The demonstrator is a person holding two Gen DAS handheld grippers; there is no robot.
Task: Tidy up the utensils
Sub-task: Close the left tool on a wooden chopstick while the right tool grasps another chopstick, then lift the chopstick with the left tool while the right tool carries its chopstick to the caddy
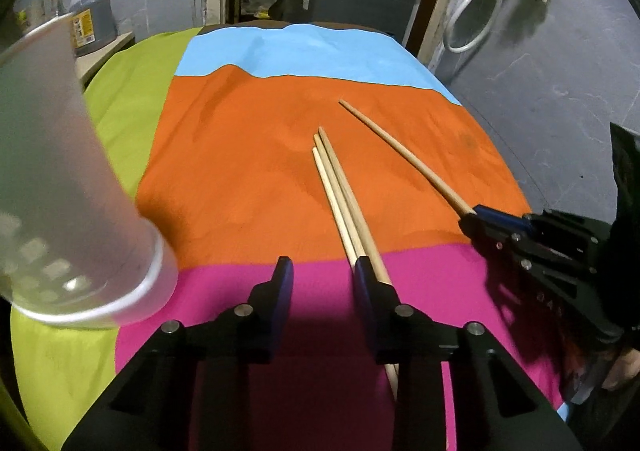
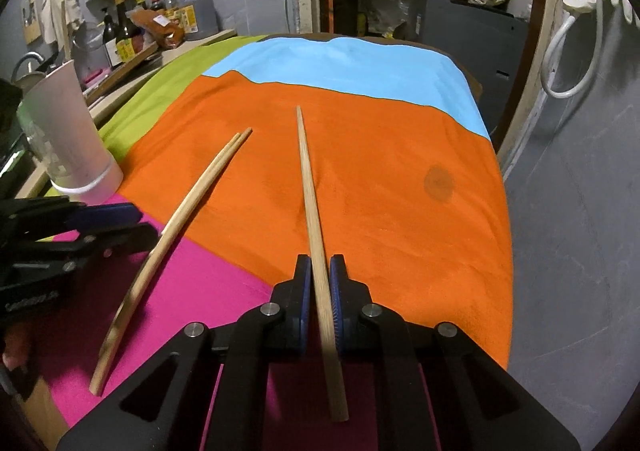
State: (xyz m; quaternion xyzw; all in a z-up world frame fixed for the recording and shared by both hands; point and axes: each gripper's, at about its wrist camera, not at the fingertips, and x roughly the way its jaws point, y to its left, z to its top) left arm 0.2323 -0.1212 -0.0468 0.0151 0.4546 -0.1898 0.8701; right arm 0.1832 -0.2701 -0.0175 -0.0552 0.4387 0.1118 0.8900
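Two matching grippers: left gripper [image 1: 322,271] and right gripper [image 2: 320,271], chunky matte black linkage arms with triangular cutouts, round silver pivot pins, dark blue ribbed pads [image 2: 335,303]. Faint white lettering along one black body.

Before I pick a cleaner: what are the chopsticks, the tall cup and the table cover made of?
Chopsticks: pale tan, matte, unlacquered, so probably bamboo or wood. The tall cup: frosted and translucent, with a thick clear base, so plastic likely, though glass is possible. The table cover: soft, matte, slightly wrinkled in colour blocks, so it looks like fabric or felt.
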